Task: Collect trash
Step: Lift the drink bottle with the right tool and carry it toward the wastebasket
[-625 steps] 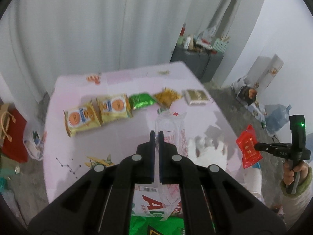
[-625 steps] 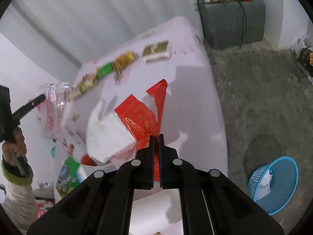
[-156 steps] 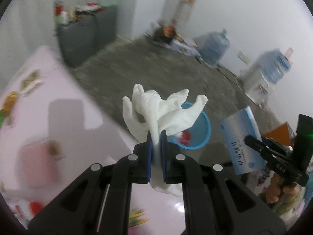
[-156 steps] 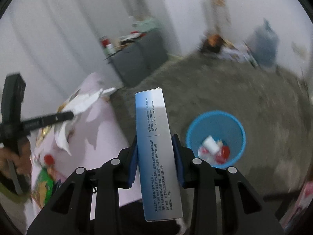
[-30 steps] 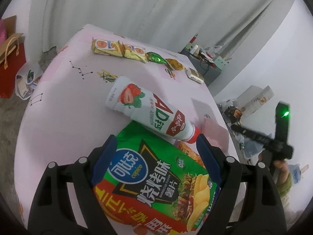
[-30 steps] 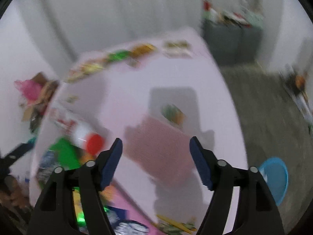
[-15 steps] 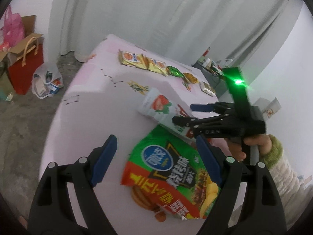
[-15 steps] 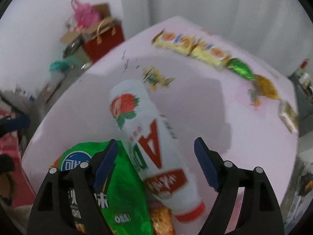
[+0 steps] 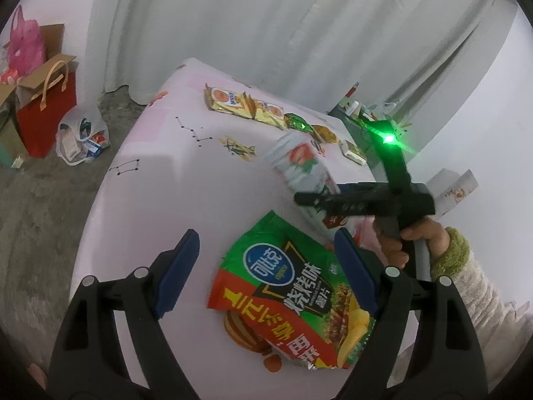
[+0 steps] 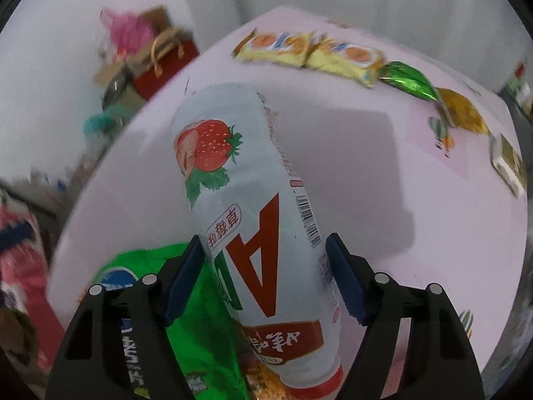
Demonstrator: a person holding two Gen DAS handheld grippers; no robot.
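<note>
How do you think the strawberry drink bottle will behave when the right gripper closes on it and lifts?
The strawberry drink bottle lies on its side, a smooth cylinder, so it may roll if nudged. The right gripper is closing with the bottle between its fingers; the glossy label could slip. It looks like stiff plastic, probably holding shape.

Right gripper (image 10: 265, 263) swung from the bin to straddle the strawberry bottle (image 10: 253, 220), fingers (image 10: 343, 280) closing, tissue and box gone
</note>
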